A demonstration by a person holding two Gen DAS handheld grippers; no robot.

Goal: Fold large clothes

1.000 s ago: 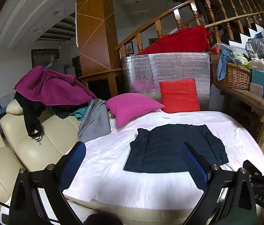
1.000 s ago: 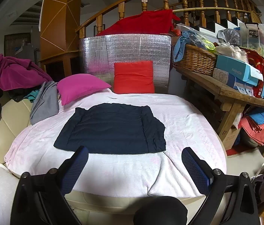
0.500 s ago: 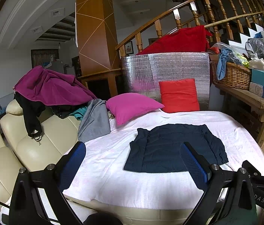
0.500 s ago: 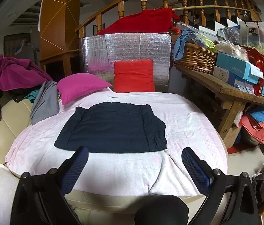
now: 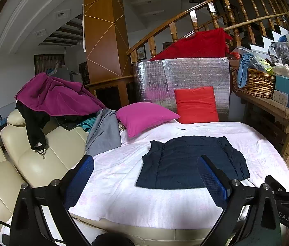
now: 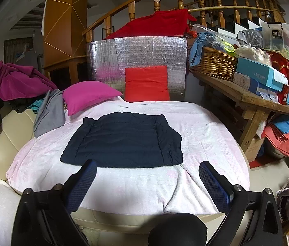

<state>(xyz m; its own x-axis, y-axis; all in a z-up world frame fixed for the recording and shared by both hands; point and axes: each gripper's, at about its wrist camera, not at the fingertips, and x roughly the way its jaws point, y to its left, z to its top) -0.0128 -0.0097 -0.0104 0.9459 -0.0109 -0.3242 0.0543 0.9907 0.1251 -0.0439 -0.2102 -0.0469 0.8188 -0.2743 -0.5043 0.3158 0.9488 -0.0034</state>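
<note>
Dark shirt: The dark blue shirt lies flat in the middle of the pink blanket on the round bed. Its side parts look tucked in already, so it makes a neat block shape.
How it will feel: I think it is soft, light and floppy. It will bend and sag when lifted. It will not break. It may slide a bit on the fuzzy blanket.
Where to grab: The near edge is best, one corner for each gripper. A pinch at the near left corner and the near right corner should let the cloth fold away toward the pillows.
Left gripper: The left gripper has its two blue fingers spread wide. It holds nothing. It hangs above the near side of the bed, not touching the shirt.
Right gripper: The right gripper is also spread wide and holds nothing. The shirt's near edge sits just past its finger tips.
Only the left view shows: More of the cream sofa, with a black piece of clothing hanging down from under the purple jacket.
Only the right view shows: The shirt straight on, so all of its edges are easy to see. It also shows the orange and blue cloth pile under the wooden bench.
Both views show: The pink pillow and red pillow behind the shirt, well apart from it.
</note>
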